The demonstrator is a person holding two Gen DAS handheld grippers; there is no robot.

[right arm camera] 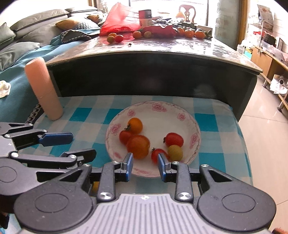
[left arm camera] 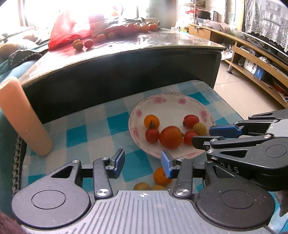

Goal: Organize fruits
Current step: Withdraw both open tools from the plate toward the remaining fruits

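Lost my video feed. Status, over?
Left tool, right tool: open, empty. White floral plate holds six small tomatoes. Orange fruit loose on checked cloth. Nothing blocking.

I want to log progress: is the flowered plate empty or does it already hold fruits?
Not empty. The plate holds six small fruits, red, orange and yellow.

You've got a blue-and-white checkered cloth [right arm camera: 86, 115] spread over the low surface, with a peach-colored cylinder [right arm camera: 44, 90] leaning at its far left corner. Behind it there's a dark table [right arm camera: 153, 75] with a glossy top; a red plastic bag [right arm camera: 118, 19] sits near its far left edge. Next to the bag is what looks like a red-and-white carton [right arm camera: 144, 17], though glare washes it out.
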